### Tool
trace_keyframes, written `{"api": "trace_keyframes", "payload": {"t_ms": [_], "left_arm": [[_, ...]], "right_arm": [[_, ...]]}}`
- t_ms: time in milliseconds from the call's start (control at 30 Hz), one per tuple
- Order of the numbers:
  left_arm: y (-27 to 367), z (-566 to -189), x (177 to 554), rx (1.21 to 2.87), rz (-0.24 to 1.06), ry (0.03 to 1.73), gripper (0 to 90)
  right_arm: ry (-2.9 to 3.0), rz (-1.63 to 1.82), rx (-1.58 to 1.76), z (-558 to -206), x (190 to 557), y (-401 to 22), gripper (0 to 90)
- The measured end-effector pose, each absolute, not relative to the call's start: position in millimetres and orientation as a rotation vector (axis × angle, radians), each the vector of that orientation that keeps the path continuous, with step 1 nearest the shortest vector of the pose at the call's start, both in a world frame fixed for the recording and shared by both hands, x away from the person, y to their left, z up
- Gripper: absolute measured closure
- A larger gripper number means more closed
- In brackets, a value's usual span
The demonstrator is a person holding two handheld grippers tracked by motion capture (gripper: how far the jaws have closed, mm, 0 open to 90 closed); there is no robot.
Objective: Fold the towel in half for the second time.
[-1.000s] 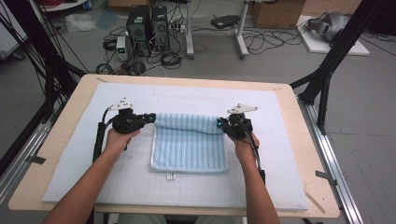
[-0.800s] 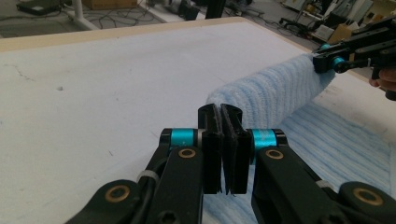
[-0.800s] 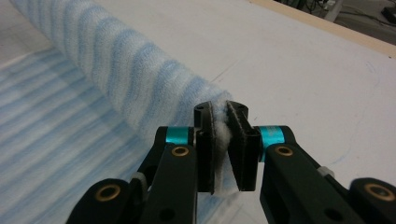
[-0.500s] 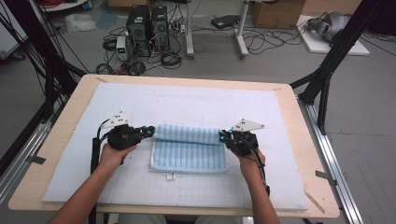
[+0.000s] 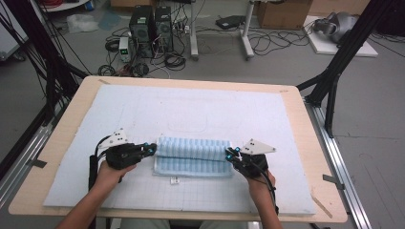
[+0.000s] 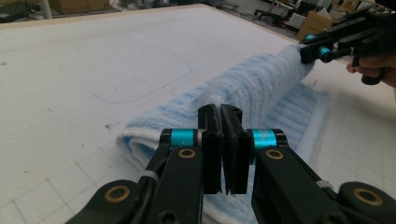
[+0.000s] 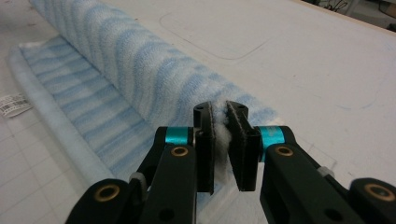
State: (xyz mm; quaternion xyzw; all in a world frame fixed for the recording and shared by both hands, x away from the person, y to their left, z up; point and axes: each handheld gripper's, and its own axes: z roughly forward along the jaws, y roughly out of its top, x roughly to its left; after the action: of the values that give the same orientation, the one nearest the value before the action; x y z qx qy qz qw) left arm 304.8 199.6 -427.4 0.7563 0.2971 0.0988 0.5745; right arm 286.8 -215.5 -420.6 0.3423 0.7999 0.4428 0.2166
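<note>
A light blue striped towel (image 5: 193,155) lies on the white mat, its far edge folded over toward the person. My left gripper (image 5: 152,149) is shut on the towel's left end; in the left gripper view its jaws (image 6: 219,144) pinch the fold of the towel (image 6: 252,88). At the right end, my right gripper (image 5: 230,154) is shut on the towel; in the right gripper view white pile of the towel (image 7: 140,70) shows between the pads of the gripper (image 7: 225,144). Both hold the folded layer a little above the lower layer.
A white gridded mat (image 5: 191,114) covers the wooden table (image 5: 315,143). A small white label (image 5: 175,180) lies on the mat in front of the towel. Black frame struts (image 5: 344,57) stand at the table's sides; computers and cables are on the floor beyond.
Both grippers have come toward the person, drawing the towel's far edge over itself. The towel now looks narrower front to back, with a rolled fold along its far side.
</note>
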Motion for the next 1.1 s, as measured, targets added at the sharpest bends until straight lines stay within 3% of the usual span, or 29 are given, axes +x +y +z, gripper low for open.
{"api": "trace_keyframes", "payload": {"t_ms": [200, 267, 367, 467, 600, 867, 1100], "left_arm": [[201, -432, 298, 1.785, 0.205, 0.696, 85.8], [203, -432, 298, 1.765, 0.205, 0.724, 73.1], [207, -426, 300, 1.718, 0.214, 0.762, 55.5], [209, -421, 302, 1.687, 0.232, 0.777, 54.9], [198, -422, 307, 1.723, 0.226, 0.776, 57.2], [174, -440, 311, 1.909, 0.176, 0.838, 68.3], [169, -447, 297, 2.0, 0.164, 0.835, 70.0]], "right_arm": [[2.226, 1.237, 0.95, -420, 281, -216, 81.5], [2.24, 1.218, 0.949, -423, 280, -215, 78.8], [2.232, 1.278, 0.949, -421, 279, -218, 65.9], [2.158, 1.363, 0.973, -410, 279, -224, 58.8], [2.137, 1.348, 0.985, -406, 283, -221, 58.4], [2.287, 1.127, 1.018, -432, 305, -192, 57.4], [2.349, 1.043, 0.946, -442, 295, -189, 53.3]]}}
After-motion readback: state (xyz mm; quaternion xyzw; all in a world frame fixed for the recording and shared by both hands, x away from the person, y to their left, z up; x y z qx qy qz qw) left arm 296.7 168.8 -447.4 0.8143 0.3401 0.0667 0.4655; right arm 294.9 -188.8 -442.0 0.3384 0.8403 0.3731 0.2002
